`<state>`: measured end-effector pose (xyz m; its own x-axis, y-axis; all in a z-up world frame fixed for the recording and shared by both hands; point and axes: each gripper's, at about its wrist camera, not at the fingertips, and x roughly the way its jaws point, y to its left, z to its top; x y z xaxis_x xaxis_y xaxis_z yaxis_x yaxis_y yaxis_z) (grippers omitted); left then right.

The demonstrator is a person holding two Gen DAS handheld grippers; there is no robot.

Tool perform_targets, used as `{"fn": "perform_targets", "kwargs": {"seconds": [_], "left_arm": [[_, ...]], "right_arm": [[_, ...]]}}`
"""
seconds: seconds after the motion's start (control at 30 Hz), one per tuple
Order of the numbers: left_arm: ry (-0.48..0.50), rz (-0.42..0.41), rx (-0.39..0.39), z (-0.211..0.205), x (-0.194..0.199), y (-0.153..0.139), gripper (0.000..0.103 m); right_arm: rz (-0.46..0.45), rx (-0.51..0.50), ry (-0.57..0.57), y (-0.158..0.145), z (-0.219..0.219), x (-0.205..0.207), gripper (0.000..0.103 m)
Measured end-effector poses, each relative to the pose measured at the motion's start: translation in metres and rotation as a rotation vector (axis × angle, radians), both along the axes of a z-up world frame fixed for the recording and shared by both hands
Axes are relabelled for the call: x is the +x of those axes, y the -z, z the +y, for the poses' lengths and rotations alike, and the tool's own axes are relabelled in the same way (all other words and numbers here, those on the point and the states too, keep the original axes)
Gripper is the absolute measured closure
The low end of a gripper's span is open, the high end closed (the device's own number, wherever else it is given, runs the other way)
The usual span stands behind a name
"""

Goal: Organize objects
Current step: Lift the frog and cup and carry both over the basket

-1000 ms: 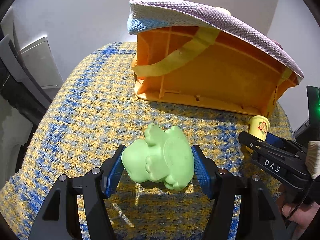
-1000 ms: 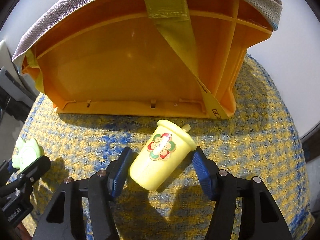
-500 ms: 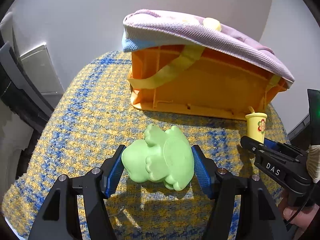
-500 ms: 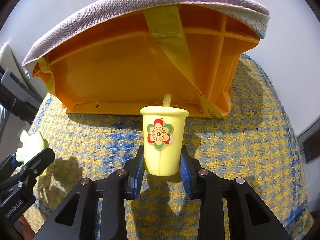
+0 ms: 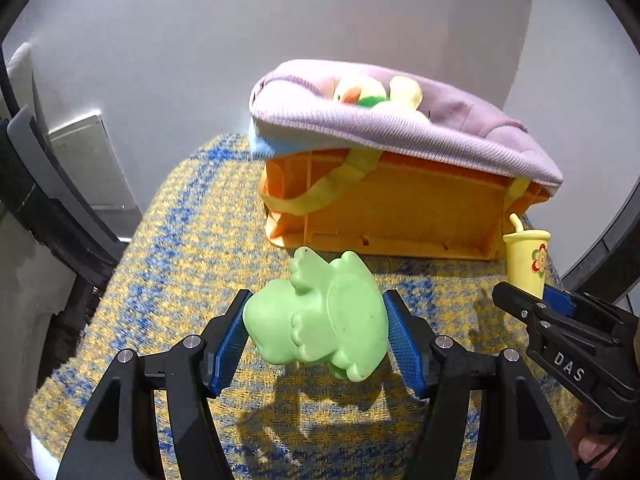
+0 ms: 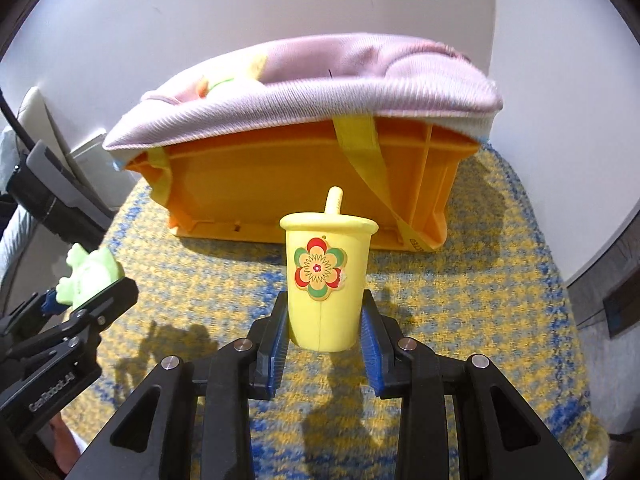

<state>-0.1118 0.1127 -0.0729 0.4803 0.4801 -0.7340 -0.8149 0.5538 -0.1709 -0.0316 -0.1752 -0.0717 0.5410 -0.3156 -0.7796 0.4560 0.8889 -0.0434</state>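
My left gripper point(image 5: 316, 340) is shut on a green toy frog point(image 5: 320, 316) and holds it above the yellow-and-blue woven surface point(image 5: 192, 248). My right gripper point(image 6: 325, 340) is shut on a yellow toy cup point(image 6: 324, 280) with a straw and a flower sticker, held upright. An orange plastic basket point(image 5: 392, 212) with yellow straps stands ahead, with a pink cloth point(image 5: 400, 120) and soft toys point(image 5: 372, 92) lying over its top. The cup point(image 5: 526, 258) and right gripper point(image 5: 560, 332) show at the right of the left wrist view. The frog point(image 6: 90, 276) shows at the left of the right wrist view.
The basket point(image 6: 304, 176) stands close to a white wall point(image 6: 240, 20). The woven surface point(image 6: 480, 280) drops off at its left and right edges. A grey panel point(image 5: 92, 164) and dark frame stand at the far left.
Both grippers have risen and pulled back from the basket, so its cloth-covered top now shows. The right gripper closed on the cup, which went from tilted to upright.
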Motion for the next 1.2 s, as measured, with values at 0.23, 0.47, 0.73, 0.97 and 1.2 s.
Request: {"fn": "perform_targets", "kwargs": {"seconds": [0.23, 0.47, 0.73, 0.97, 1.2], "left_arm": [[0.035, -0.025, 0.042, -0.001, -0.001, -0.026, 0.039], [0.052, -0.048, 0.083, 0.000, -0.001, -0.058, 0.039], [0.067, -0.070, 0.115, 0.008, 0.004, -0.089, 0.039], [0.096, -0.085, 0.147, 0.018, 0.013, -0.114, 0.039], [0.132, -0.103, 0.151, 0.032, 0.028, -0.129, 0.039]], "right_arm": [[-0.053, -0.027, -0.013, -0.038, 0.005, -0.010, 0.070], [-0.100, -0.059, -0.023, -0.069, 0.012, -0.004, 0.070], [-0.153, -0.085, -0.028, -0.102, 0.014, -0.003, 0.070], [-0.188, -0.105, -0.035, -0.126, 0.012, 0.004, 0.070], [-0.209, -0.124, -0.041, -0.147, 0.007, 0.016, 0.070]]}}
